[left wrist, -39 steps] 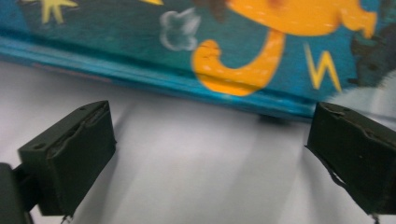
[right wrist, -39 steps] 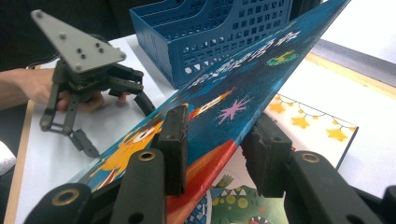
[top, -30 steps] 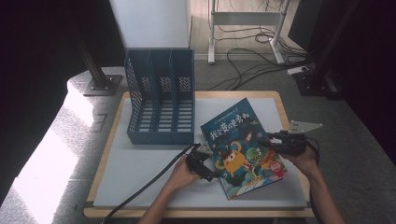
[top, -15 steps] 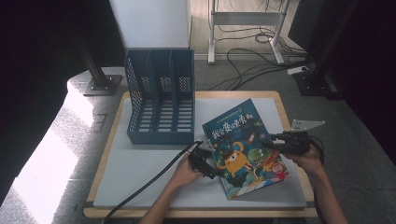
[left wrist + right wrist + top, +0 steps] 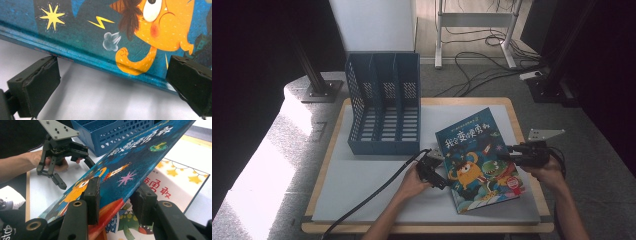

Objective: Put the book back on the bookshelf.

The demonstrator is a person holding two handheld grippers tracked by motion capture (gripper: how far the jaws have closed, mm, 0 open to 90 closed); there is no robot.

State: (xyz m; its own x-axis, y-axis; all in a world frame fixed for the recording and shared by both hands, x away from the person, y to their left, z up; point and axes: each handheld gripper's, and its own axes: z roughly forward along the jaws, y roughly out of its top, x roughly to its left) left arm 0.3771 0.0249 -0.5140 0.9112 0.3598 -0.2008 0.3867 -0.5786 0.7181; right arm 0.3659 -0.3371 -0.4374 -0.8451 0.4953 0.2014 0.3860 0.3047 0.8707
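A picture book with a blue cover and an orange monster (image 5: pixel 477 160) lies on the white mat, right of centre. My left gripper (image 5: pixel 441 170) rests on the mat at the book's spine edge, open; in its own view (image 5: pixel 113 80) both pads stand wide apart just short of the spine (image 5: pixel 100 62). My right gripper (image 5: pixel 508 153) reaches in at the book's right edge. In the right gripper view (image 5: pixel 116 200) the front cover (image 5: pixel 140 152) is raised and slants between the two jaws, which stand apart around it. A white inner page (image 5: pixel 175 185) shows below.
A blue three-slot file organiser (image 5: pixel 384 110) lies on its back at the mat's far left, close to the book's top corner. The wooden table edge (image 5: pixel 427 227) frames the mat. Cables and stand legs cross the floor beyond the table.
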